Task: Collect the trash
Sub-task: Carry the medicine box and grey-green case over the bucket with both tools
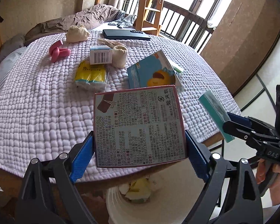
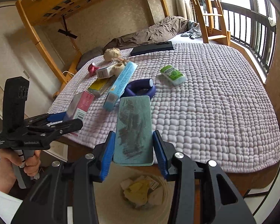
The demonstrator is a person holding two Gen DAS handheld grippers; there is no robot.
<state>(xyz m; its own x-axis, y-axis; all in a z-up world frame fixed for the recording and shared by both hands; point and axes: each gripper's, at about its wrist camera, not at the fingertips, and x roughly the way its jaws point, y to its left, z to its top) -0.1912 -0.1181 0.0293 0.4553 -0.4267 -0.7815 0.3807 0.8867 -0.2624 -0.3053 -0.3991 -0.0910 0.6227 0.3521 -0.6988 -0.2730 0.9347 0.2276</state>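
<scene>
Below both grippers sits my white round trash bin (image 2: 110,192) at the bed's near edge — left gripper (image 1: 140,147) fingers clench a pink-edged printed carton (image 1: 140,127), right gripper (image 2: 133,147) fingers clench a flat teal box (image 2: 134,128) — both above the quilted lilac bedspread (image 2: 214,108).

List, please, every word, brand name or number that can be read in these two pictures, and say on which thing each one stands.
"DAS": on the body of the right gripper.
"龍角散": on the back of the pink-edged box held in the left gripper.
Other small print on that box: too small to read reliably.
White barcode box, yellow packet, blue box, green packet: print blurred.
Teal box: no readable text.
</scene>
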